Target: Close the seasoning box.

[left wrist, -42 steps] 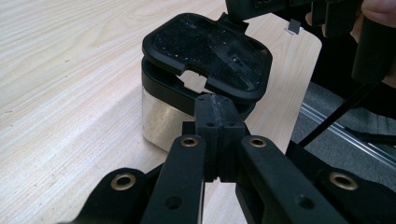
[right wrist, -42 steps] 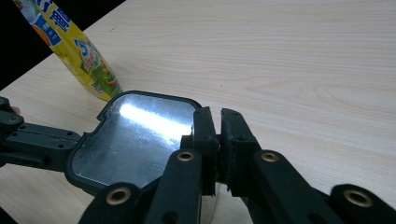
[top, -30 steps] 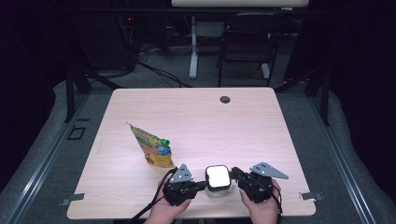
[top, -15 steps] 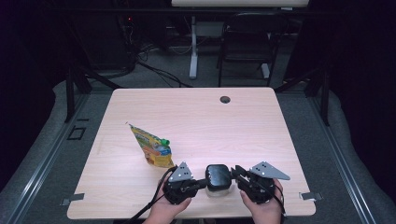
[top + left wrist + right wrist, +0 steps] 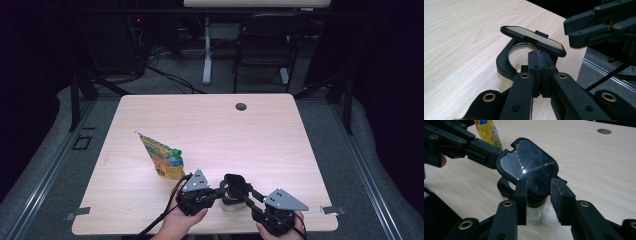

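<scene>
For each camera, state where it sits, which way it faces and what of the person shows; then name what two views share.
High view: above the person's side, looking forward and down on the table; both hands, left gripper, right gripper.
Left gripper view: on the left gripper, jaws together on the jar rim under its raised lid.
Right gripper view: on the right gripper, jaws just opening around the lid; a fingertip at left.
Shared: jar, lid, pouch.
</scene>
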`<state>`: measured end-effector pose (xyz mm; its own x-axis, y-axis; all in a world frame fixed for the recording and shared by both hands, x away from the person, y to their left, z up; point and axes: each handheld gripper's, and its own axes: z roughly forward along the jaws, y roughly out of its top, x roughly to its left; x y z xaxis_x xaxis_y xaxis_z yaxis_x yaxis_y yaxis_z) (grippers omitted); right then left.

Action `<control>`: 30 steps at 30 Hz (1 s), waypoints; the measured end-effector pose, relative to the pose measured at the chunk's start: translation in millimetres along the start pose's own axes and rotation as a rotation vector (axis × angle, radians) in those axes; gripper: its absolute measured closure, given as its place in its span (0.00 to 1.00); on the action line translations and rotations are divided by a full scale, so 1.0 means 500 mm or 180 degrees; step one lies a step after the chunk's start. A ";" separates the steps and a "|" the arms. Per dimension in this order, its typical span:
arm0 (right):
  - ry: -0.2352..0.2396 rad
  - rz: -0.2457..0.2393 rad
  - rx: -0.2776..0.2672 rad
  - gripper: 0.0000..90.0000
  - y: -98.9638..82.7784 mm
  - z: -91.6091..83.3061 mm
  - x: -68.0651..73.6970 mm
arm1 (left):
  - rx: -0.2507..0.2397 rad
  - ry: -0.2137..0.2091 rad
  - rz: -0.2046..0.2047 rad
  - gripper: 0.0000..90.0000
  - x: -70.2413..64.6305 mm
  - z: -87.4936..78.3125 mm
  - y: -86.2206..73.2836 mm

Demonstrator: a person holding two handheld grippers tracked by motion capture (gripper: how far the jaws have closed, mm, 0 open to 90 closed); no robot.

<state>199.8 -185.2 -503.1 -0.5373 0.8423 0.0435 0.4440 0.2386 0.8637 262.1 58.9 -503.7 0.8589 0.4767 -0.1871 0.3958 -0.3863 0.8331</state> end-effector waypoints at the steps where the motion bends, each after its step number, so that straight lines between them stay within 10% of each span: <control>1: 0.0000 0.0000 0.0000 0.74 0.000 0.000 0.000 | -0.0014 0.0005 0.0000 0.99 -0.001 0.000 0.002; 30: -0.0165 -0.0182 -0.0050 0.66 -0.016 0.033 0.018 | 0.0114 0.0032 0.0028 0.99 0.001 0.033 -0.010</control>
<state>203.1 -171.6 -518.0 -0.5235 0.8515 -0.0316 0.4021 0.2796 0.8719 266.2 48.1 -516.7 0.8592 0.4810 -0.1744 0.3998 -0.4186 0.8154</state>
